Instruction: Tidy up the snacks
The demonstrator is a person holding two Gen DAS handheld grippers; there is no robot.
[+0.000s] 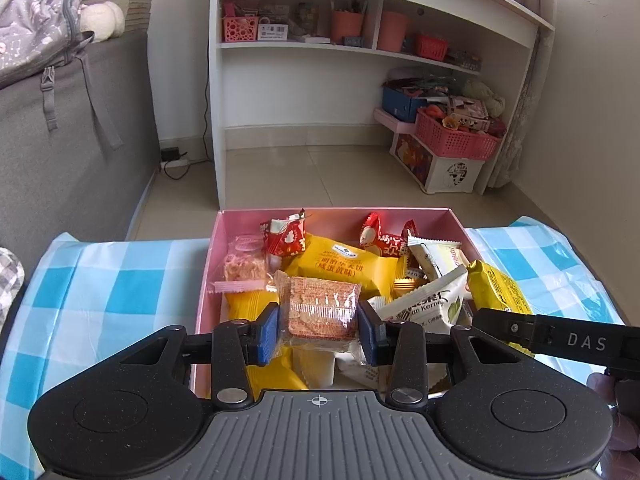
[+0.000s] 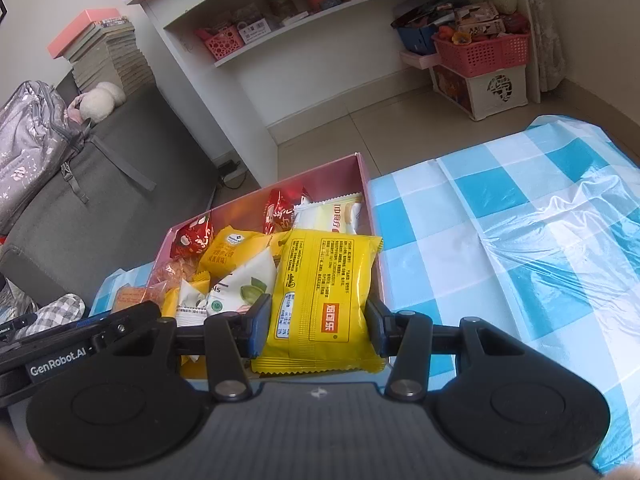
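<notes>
A pink box (image 1: 214, 248) full of wrapped snacks sits on the blue checked tablecloth (image 1: 120, 280); it also shows in the right wrist view (image 2: 366, 178). My left gripper (image 1: 319, 326) is shut on a clear-wrapped orange cracker pack (image 1: 322, 312), held over the box's near part. My right gripper (image 2: 319, 322) is shut on a yellow snack packet (image 2: 326, 296), held over the box's right near edge. That packet (image 1: 498, 290) and the right gripper's body show at the right of the left wrist view. Yellow, red and white packets lie in the box.
A white shelf unit (image 1: 360, 52) with pink baskets stands on the tiled floor beyond the table. A grey sofa (image 1: 60, 140) with a bag is at the left. The tablecloth (image 2: 500, 220) stretches right of the box.
</notes>
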